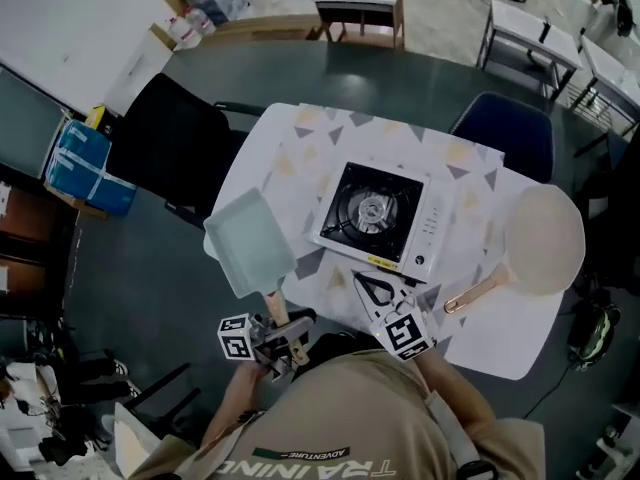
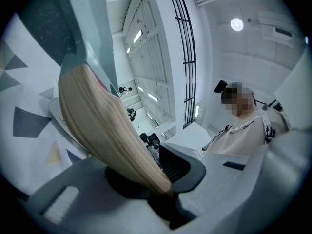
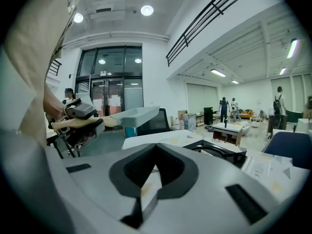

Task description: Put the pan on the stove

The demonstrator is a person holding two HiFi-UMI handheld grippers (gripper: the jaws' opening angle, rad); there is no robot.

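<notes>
A rectangular pale green pan (image 1: 248, 240) with a wooden handle (image 1: 275, 306) hangs over the table's left front corner, left of the stove. My left gripper (image 1: 280, 330) is shut on the end of that handle (image 2: 107, 130). The portable gas stove (image 1: 370, 213) sits mid-table with its burner bare. In the right gripper view the pan (image 3: 134, 115) is off the tabletop, held level by the left gripper (image 3: 78, 118), with the stove (image 3: 219, 150) to the right. My right gripper (image 1: 362, 278) rests just in front of the stove, jaws together and holding nothing (image 3: 148, 179).
A round cream pan (image 1: 545, 238) with a wooden handle lies at the table's right side. A black chair (image 1: 175, 148) stands left of the table and a blue chair (image 1: 510, 133) behind it. The patterned tablecloth (image 1: 290, 158) covers the table.
</notes>
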